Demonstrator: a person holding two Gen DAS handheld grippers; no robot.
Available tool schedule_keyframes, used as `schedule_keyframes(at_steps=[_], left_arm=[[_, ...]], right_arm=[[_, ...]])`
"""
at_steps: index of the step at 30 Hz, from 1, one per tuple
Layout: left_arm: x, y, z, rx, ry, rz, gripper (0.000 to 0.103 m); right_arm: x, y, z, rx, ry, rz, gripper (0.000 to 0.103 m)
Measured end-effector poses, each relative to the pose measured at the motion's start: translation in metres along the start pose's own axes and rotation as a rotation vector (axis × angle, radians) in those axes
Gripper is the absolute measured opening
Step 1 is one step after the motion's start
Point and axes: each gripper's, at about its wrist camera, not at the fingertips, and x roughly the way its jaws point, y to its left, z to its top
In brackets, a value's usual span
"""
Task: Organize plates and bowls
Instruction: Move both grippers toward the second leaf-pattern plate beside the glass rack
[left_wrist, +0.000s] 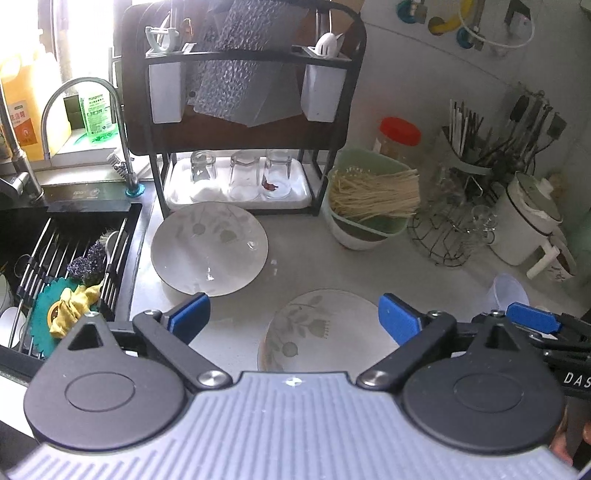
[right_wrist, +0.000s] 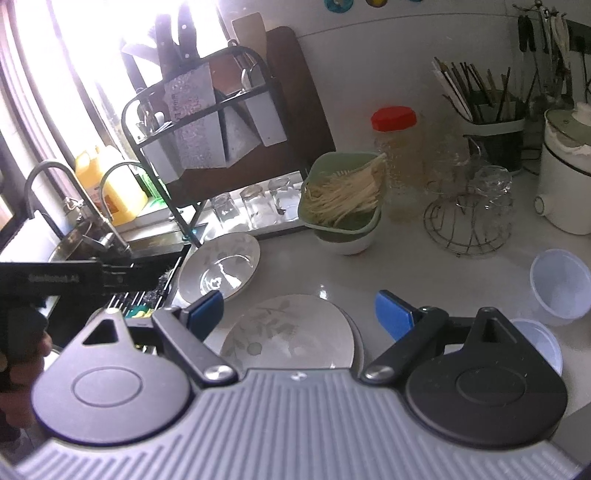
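Both sets of tongs stand wide with nothing between their blue pads. In the left wrist view the left tongs (left_wrist: 295, 319) hover at the lower middle of the frame over the pale bench (left_wrist: 332, 254), and the near plate (left_wrist: 325, 332), a white one with a grey leaf pattern, lies flat on the bench in the gap between the pads, touched by neither. The far plate (left_wrist: 209, 248), of the same pattern, sits above and to the left of it, close to the edge of the dark sink (left_wrist: 70, 236) at the left of the frame and just in front of the black rack (left_wrist: 240, 110), whose white tray holds three upturned glasses (left_wrist: 242, 175). A green colander (left_wrist: 369, 195) with a bundle of pale noodles rests on a white bowl at the centre right. The right tongs (right_wrist: 299, 314) fill the lower part of the right wrist view, again with the near plate (right_wrist: 291, 332) lying below the open gap and the far plate (right_wrist: 221, 266) up and to the left, beside the sink. At the right edge of that frame two translucent plastic bowls (right_wrist: 561, 284) sit on the bench, one nearer the camera than the other, well apart from the plates. A hand (right_wrist: 22, 354) gripping the other tool's black handle shows at the left edge.
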Motion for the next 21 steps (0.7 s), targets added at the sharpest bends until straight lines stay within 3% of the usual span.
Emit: schedule_keyframes(at_steps=[13,21], left_arm=[[0.029,0.035,0.022,-0.035,0.019,0.021,0.099],[0.052,0.062,0.039,-0.029,0.035,-0.009,0.099]], right_arm=[[0.036,0.014,0.013,0.011,0.017,-0.005,0.090],[0.058,0.029,0.021,0.025,0.020,-0.010,0.090]])
